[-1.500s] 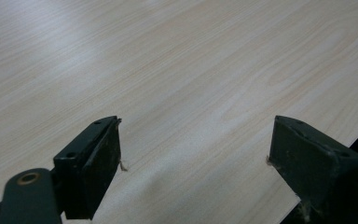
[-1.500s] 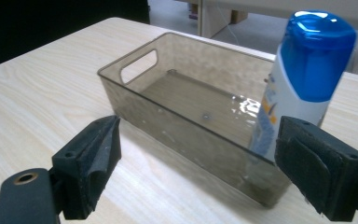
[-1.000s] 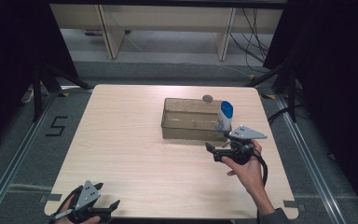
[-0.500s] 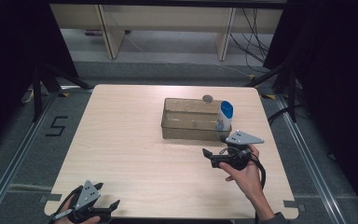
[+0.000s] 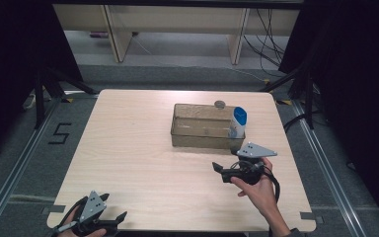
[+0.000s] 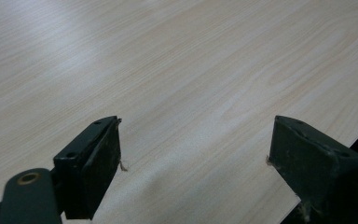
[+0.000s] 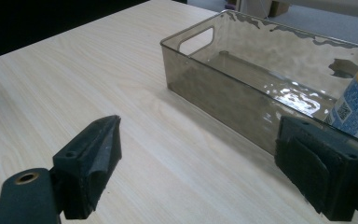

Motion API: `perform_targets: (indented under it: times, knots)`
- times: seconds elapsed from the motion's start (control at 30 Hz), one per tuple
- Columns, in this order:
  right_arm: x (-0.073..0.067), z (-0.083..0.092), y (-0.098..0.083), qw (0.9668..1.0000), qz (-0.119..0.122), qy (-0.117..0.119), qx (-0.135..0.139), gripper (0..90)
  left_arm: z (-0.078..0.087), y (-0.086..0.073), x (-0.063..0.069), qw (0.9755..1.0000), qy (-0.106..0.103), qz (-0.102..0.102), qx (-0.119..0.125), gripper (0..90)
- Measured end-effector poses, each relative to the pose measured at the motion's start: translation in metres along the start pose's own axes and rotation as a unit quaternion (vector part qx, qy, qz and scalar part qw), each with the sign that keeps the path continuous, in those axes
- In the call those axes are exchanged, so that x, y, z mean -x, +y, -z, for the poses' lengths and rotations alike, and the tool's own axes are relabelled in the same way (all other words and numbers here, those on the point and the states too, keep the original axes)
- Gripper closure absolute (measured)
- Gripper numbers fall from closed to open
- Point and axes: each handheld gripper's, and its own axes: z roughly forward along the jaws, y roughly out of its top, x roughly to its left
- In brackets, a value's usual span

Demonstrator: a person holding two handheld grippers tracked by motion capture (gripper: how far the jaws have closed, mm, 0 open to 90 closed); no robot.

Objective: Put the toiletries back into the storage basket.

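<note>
Right hand (image 5: 259,190) gripping the right tongs (image 5: 218,168) low over the counter (image 5: 128,148), jaws spread wide and pointing left, left tongs (image 5: 121,217) at the near edge, jaws likewise apart, empty

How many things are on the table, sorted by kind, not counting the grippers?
Clear smoky bin: 1
White and blue bottle, standing inside the bin at its right end: 1
Small round grey object at the bin's far rim, too small to identify: 1
Total: 3
</note>
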Motion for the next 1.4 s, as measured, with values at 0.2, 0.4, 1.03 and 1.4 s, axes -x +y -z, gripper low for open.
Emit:
perform_targets:
  times: [0.2,0.4,1.03,1.4]
  knots:
    - [-0.004,0.000,-0.003,1.0000,-0.003,0.008,-0.002,16.0,0.000,0.000,0.000,1.0000,0.000,0.000,0.000,16.2]
    - [-0.009,0.000,-0.008,0.9998,-0.013,0.014,-0.010,16.0,0.001,0.000,-0.001,0.9999,0.004,-0.008,-0.008,16.2]
    - [-0.021,0.000,-0.025,0.9990,-0.017,0.040,-0.012,16.3,0.001,0.000,-0.001,1.0000,0.005,-0.006,-0.005,16.2]
    - [-0.026,0.004,-0.035,0.9979,-0.027,0.058,-0.007,16.0,0.001,0.000,-0.002,0.9999,0.004,-0.009,-0.005,16.2]
